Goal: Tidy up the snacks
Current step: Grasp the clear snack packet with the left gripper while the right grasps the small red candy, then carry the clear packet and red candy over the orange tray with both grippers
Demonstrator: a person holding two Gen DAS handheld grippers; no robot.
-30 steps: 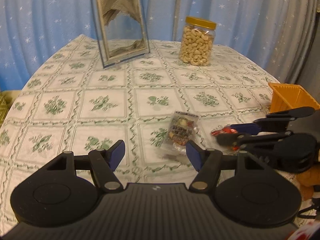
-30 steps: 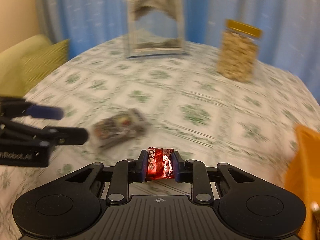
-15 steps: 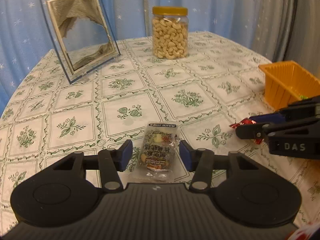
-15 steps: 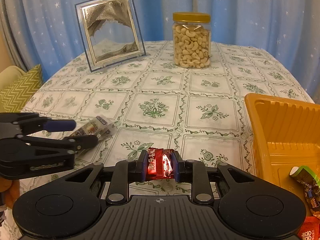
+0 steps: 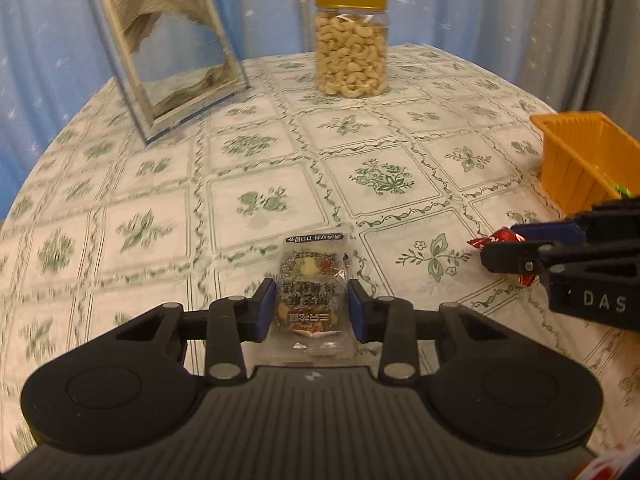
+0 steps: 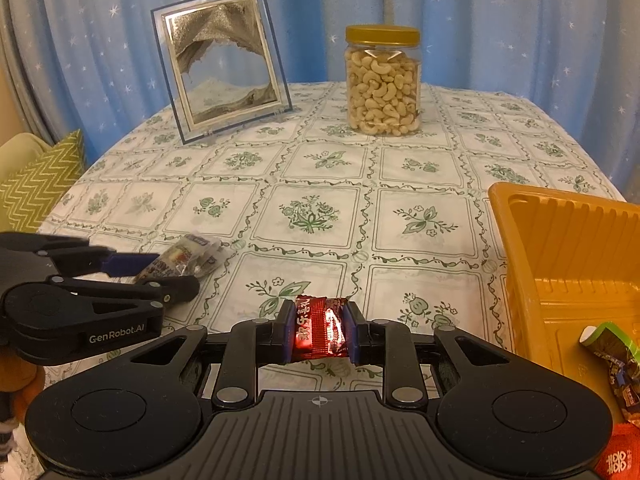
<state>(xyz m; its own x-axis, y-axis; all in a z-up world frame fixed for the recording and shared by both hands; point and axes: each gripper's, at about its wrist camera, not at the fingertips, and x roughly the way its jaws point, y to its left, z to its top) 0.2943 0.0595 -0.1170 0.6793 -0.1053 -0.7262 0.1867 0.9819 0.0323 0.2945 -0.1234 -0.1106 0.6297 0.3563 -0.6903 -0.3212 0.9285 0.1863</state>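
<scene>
My left gripper (image 5: 311,309) is shut on a clear packet of mixed nuts (image 5: 312,280) that lies flat on the tablecloth; it also shows in the right wrist view (image 6: 182,258) between the left fingers. My right gripper (image 6: 319,330) is shut on a red candy wrapper (image 6: 319,330) and holds it above the table, just left of the orange basket (image 6: 568,240). The red candy (image 5: 496,238) also shows in the left wrist view at the right gripper's tip. The basket holds a green-topped snack packet (image 6: 612,356).
A jar of cashews (image 6: 382,82) with a gold lid and a framed sand picture (image 6: 222,64) stand at the back of the round table (image 6: 320,168). A green zigzag cushion (image 6: 38,184) lies off the table's left edge. A red packet (image 6: 618,458) shows at bottom right.
My left gripper moved forward over the nut packet and closed its jaws onto it. My right gripper kept the red candy and swung toward the orange basket.
</scene>
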